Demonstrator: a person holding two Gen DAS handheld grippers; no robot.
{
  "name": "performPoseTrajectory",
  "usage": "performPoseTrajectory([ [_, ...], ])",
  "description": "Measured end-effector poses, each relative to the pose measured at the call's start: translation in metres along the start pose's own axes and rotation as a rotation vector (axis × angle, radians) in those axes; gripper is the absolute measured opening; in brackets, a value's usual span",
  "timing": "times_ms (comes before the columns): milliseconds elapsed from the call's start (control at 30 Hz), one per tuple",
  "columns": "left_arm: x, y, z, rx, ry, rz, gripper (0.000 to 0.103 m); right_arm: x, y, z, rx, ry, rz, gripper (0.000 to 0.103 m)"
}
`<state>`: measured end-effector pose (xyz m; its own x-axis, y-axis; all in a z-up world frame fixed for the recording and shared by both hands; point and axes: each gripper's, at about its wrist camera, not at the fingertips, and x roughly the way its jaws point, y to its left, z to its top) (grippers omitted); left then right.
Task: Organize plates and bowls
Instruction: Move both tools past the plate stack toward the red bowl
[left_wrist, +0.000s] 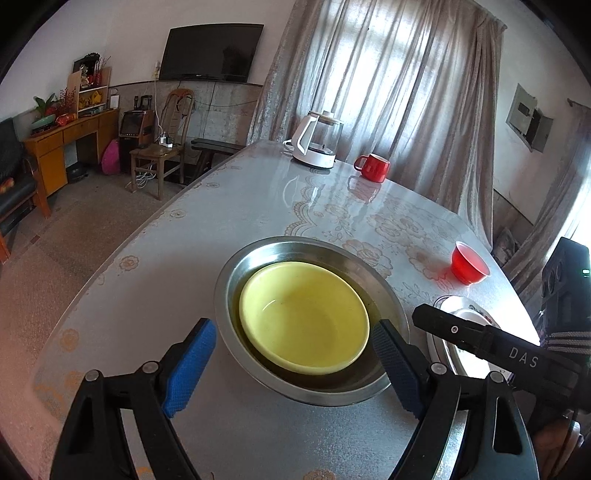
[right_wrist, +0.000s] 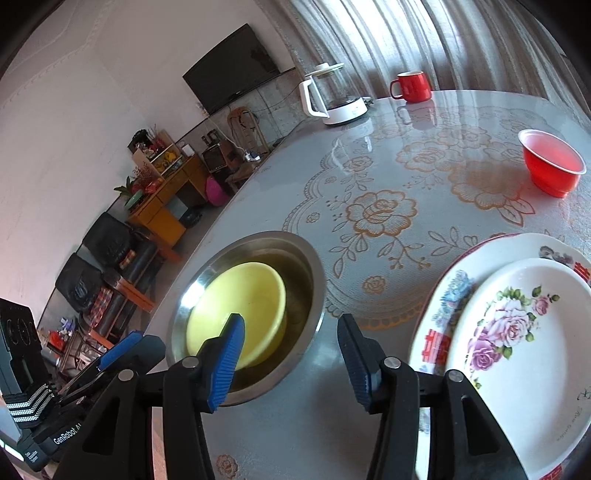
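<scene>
- The flowery counter (right_wrist: 388, 221) holds a yellow bowl (left_wrist: 303, 317) inside a metal bowl (left_wrist: 236, 266)
- Left tongs (left_wrist: 291, 365), open and empty, are nearest it
- Right tongs (right_wrist: 291, 358), open and empty, sit between it and stacked plates (right_wrist: 517, 332)

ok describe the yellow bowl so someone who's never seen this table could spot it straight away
Start at the round table with the rose-patterned cover. Near its front edge sits a shallow metal basin, left of the stacked flowered plates. The yellow bowl lies inside that basin: plain pale yellow, unlike the small red bowl standing alone farther back.
</scene>
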<state>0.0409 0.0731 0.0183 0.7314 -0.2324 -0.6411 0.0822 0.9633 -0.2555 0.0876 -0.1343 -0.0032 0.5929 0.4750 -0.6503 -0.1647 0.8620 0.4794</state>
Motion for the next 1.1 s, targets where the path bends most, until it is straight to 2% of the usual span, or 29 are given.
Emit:
performPoseTrajectory([
  [500,0.004,-0.028,0.003,0.066,0.016,-0.024,0.087,-0.023,-0.045,0.001,0.095,-0.044,-0.048,0.053],
  [1100,0.023,-0.093,0.008,0.229,0.058,-0.079,0.087,-0.062,-0.110,-0.001,0.229,-0.117,-0.132,0.053],
])
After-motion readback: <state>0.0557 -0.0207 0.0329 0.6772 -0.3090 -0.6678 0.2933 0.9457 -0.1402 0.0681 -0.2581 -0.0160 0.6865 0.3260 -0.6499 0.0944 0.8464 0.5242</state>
